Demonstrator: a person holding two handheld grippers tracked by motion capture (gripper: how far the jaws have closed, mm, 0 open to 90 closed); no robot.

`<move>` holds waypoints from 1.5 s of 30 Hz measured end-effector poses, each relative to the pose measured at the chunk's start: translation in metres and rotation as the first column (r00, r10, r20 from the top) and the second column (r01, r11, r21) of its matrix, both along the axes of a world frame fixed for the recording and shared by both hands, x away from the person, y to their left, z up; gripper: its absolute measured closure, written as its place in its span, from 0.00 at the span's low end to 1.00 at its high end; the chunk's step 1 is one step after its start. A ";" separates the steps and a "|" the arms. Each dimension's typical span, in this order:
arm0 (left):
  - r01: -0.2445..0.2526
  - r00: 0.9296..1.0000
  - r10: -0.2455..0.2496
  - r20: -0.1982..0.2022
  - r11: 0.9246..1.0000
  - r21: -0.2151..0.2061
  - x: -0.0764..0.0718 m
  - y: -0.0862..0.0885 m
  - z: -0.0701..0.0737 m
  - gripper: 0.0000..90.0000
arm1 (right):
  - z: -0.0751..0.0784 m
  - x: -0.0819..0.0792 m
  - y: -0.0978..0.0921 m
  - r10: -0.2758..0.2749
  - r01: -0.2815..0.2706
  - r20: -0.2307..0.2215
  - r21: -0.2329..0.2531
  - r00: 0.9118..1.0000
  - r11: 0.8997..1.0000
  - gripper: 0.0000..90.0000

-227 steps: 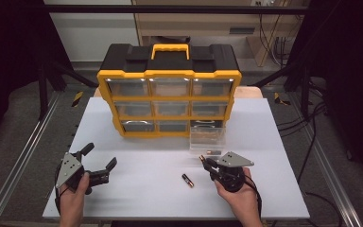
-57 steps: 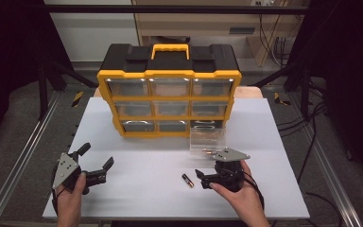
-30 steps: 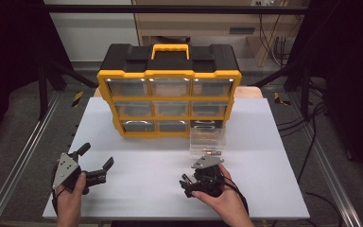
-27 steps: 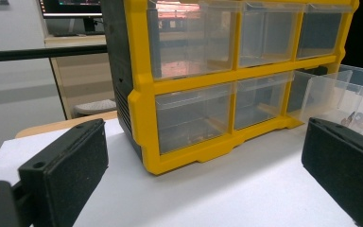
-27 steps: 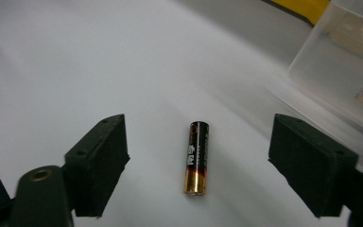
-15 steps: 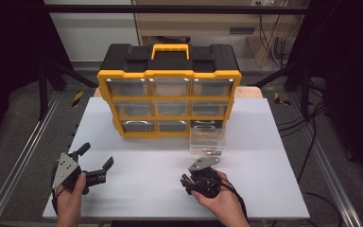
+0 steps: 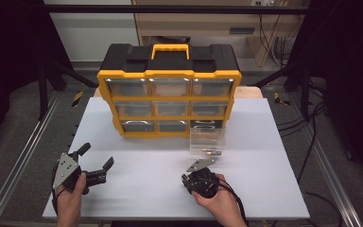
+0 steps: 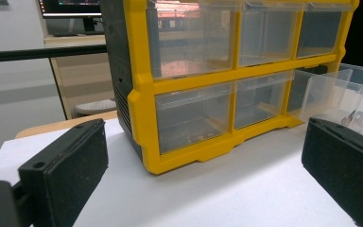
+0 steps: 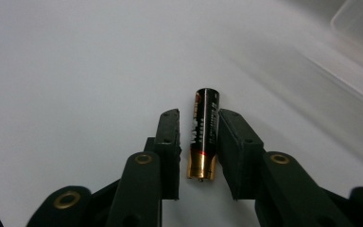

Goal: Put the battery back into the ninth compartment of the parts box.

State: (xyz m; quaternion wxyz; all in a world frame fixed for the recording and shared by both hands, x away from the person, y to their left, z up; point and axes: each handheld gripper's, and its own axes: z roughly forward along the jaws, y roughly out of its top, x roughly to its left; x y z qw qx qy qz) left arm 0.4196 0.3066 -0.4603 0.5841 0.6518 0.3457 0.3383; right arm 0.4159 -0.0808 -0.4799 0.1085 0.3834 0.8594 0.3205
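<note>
Low in the centre of the right gripper view, the right gripper [image 9: 198,146] has its jaws either side of a battery [image 9: 203,137] lying on the white surface [image 9: 75,71], almost pinching it; whether they already touch is unclear. A good grasp would squeeze evenly mid-body and lift straight. At the lower left of the high view, the left gripper [image 7: 94,161] rests with jaws spread.

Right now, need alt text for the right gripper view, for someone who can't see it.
A black-and-gold cylindrical battery lies on the white table between the two black jaws of the right tongs, which flank it closely on both sides; whether they already press it cannot be told. A clear plastic bin's corner shows blurred at upper right.
</note>
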 end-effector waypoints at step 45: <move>-0.008 1.000 0.008 -0.005 1.000 -0.002 0.001 0.003 0.000 0.01 | 0.083 0.047 -0.097 -0.246 0.117 0.355 0.347 0.902 0.931 0.37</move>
